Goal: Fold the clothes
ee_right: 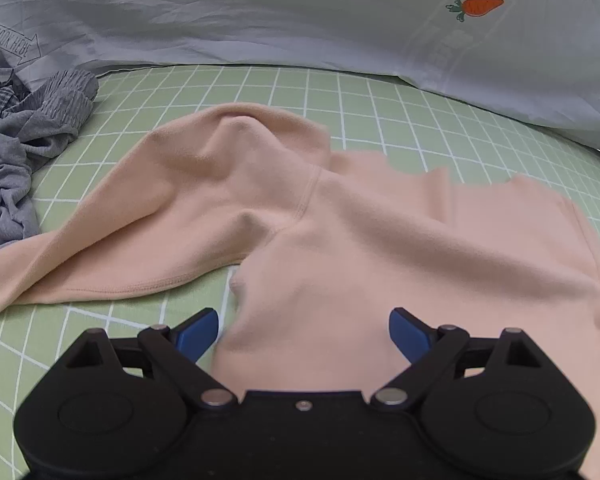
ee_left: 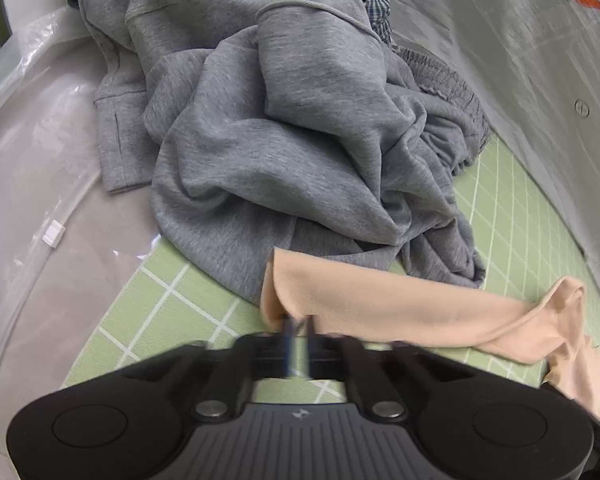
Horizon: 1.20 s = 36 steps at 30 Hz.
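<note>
A peach long-sleeved top (ee_right: pixel 340 232) lies spread on the green checked sheet (ee_right: pixel 380 100) in the right wrist view, one sleeve stretched out to the left. My right gripper (ee_right: pixel 304 332) is open above the top's lower body, with its blue pads (ee_right: pixel 198 332) wide apart and the cloth showing between them. In the left wrist view the sleeve (ee_left: pixel 380 304) runs from the right to my left gripper (ee_left: pixel 298 324), which is shut on the cuff end. The cuff folds up just above the fingertips.
A heap of crumpled grey clothes (ee_left: pixel 300 140) lies just beyond the cuff, and it also shows at the left edge (ee_right: pixel 20 152). A white pillow with a carrot print (ee_right: pixel 340 20) borders the far side. A clear plastic bag (ee_left: pixel 40 160) lies at the left.
</note>
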Tool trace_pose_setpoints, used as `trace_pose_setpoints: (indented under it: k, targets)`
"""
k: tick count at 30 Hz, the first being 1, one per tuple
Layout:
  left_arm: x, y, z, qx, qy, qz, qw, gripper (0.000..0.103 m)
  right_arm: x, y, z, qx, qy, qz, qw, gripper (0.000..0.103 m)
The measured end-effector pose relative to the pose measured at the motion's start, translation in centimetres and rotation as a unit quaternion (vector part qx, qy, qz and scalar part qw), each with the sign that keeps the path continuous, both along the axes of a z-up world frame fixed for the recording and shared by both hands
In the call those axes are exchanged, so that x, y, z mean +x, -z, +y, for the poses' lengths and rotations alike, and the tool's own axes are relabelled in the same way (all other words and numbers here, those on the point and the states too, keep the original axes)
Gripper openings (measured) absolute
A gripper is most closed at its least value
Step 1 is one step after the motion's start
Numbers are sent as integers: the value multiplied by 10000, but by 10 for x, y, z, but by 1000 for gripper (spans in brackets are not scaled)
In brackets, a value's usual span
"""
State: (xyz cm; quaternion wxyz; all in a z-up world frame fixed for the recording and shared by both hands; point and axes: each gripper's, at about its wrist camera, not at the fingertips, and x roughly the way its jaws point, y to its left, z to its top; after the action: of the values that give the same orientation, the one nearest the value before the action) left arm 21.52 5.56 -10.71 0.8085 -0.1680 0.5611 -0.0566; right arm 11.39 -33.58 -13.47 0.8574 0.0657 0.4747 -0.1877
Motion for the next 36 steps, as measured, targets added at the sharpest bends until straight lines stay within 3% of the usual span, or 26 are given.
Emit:
trace_pose_setpoints:
  k: [4,9,14,18,23,27,31,33,35,36]
  targets:
    - [2,-9,16,-778,-507,-155,9956,0,-2,1,-1,37,33,9,10000,93]
    - [14,-22,31,-1602,-994,-856,9783,0,-1,3,0,61,54,19,10000,93]
    - [34,-20,19,-1268,-783,-1027,9835,0,0,6,2,100,20,76,9999,93]
    - [35,-9,18,-1309,-890,-985,9825,1,-1,5,8,-44,-85,89,9999,93]
    - [32,-2,17,-1250,-917,-978,9831,2,13,-7,33,-420,-774,-235,9958,94]
    - [35,-1,15,-1200,-903,-959,9840,2,42,-8,57,-625,-1512,-443,9855,94]
    - [38,0,12,-1129,-885,-925,9853,3,80,-4,73,-360,-2126,-508,9751,93]
    - [37,-1,14,-1118,-881,-915,9856,5,99,1,75,-154,-2111,-479,9762,93]
    - [35,-4,15,-1121,-864,-904,9858,12,117,5,75,69,-1977,-409,9794,94]
    - [34,-5,16,-1121,-854,-903,9859,20,124,9,73,201,-1893,-352,9811,94]
